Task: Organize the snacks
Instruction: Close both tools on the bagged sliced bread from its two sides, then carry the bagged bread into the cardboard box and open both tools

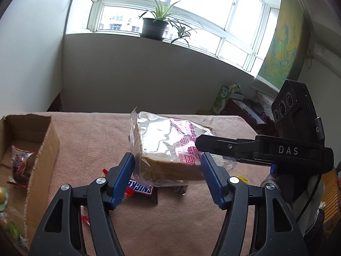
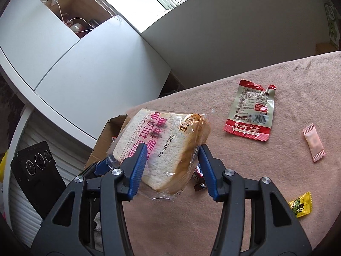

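A bagged slice of toast bread point(image 1: 168, 147) with pink print is held in the air above the table. Both grippers close on it. My left gripper point(image 1: 168, 168) has its blue pads on the bread's two sides. My right gripper point(image 2: 172, 166) grips the same bread point(image 2: 164, 147) from the other side; its black finger point(image 1: 223, 145) shows in the left wrist view. A cardboard box point(image 1: 42, 149) stands at the left with a wrapped snack point(image 1: 20, 164) inside. A Snickers bar point(image 1: 140, 189) lies below the bread.
The table carries a pink cloth point(image 2: 277, 170). On it lie a red and white pouch point(image 2: 251, 111), a pink candy point(image 2: 313, 143) and a yellow candy point(image 2: 300, 207). A white cabinet point(image 2: 74, 64) stands beyond the box. A potted plant point(image 1: 154, 25) sits on the window sill.
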